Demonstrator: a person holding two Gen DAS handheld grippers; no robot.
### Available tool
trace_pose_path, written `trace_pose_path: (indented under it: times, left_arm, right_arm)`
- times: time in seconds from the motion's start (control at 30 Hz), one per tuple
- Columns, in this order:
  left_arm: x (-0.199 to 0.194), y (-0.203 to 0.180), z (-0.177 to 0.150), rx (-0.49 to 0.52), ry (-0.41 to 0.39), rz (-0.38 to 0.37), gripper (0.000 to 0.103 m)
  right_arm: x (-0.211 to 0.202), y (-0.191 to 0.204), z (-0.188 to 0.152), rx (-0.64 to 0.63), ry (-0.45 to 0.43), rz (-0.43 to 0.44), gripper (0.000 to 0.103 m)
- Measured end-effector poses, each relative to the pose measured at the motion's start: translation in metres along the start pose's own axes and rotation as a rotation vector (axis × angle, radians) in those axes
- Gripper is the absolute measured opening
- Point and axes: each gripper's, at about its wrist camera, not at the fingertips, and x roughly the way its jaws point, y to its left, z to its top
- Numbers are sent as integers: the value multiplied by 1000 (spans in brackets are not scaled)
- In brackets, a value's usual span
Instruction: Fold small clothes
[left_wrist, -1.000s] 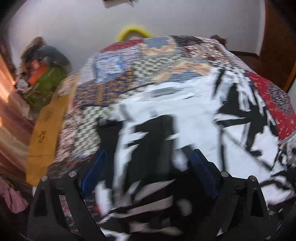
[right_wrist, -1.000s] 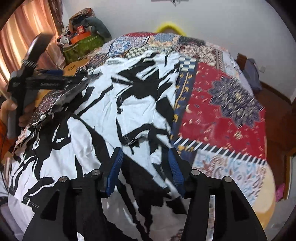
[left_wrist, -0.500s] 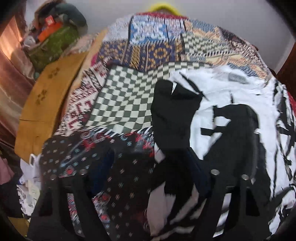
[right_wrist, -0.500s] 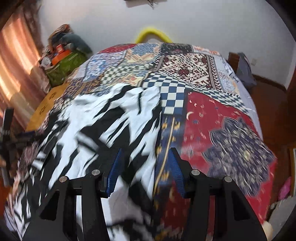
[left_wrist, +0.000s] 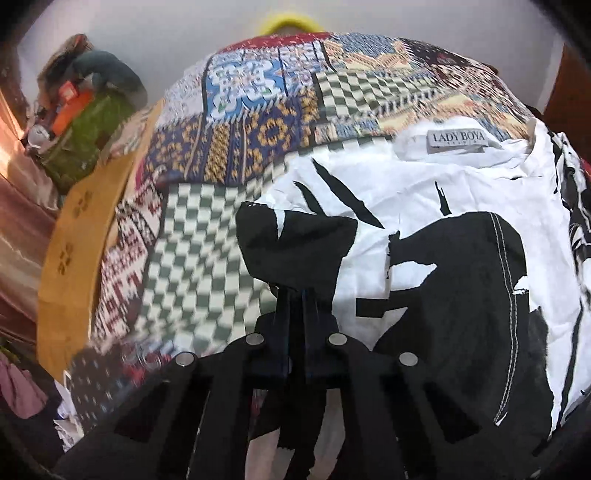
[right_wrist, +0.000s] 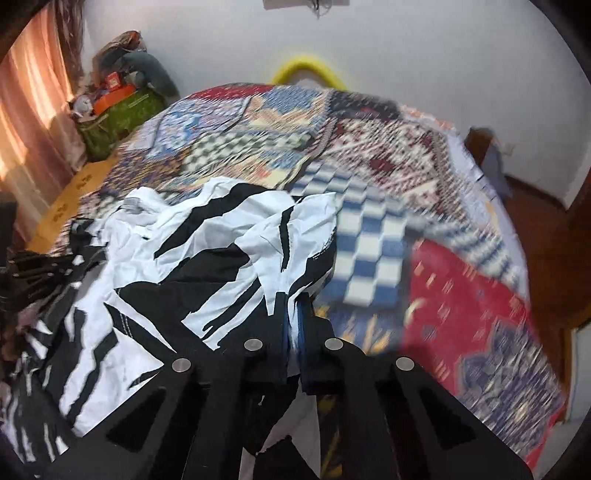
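A white garment with black brush-stroke print lies on a patchwork bedspread. Its neck label reading LADY BOYA faces up at the far end. My left gripper is shut on a black sleeve part of the garment at its left edge. In the right wrist view the garment lies bunched and lifted at its right edge. My right gripper is shut on that right edge. The left gripper shows dimly at the left border.
The bedspread covers the bed to the right of the garment. A green bag with orange items stands by the curtain at far left. A yellow hoop leans on the wall behind the bed. A wooden bed edge runs along the left.
Both grippers were open over the garment; now both have closed on its side edges. The right edge has bunched up and lifted.
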Motion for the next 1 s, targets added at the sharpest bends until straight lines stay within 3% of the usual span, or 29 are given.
trace_pose_path:
  times: [0.1,0.23,0.27,0.33,0.4,0.53,0.6,0.8,1.0]
  left_arm:
    - [5,6,19,-37,-13,32,6]
    - [-2,12,26,-66,5,-1,9]
    - [-10,13,23,-61,-7,-8,14]
    - [-27,14,13,-46,-25,-16,30]
    - [-46,16,-1,-39,-44,-19,46]
    - [-87,22,-39,-1,-56,-27,51]
    - [-106,26,-61,-1,-52,-40,59]
    - [-156,30,-133,15,-44,-60,64]
    - [-197,28,-201,-4,-32,-105,67]
  right_arm:
    - [5,-15,13,54,-7,-54,4]
    - [-11,-23,14,80,2,-31,8]
    - [-18,-21,11,75,-4,-21,9]
    - [-40,-17,0,46,-28,-8,25]
    - [-64,-11,-16,20,-52,7,33]
    - [-101,-2,-47,-10,-50,43,34]
    - [-120,2,-69,-25,-34,53,34]
    - [-162,16,-131,-20,-6,65,44]
    - [-185,45,-180,-8,17,118,44]
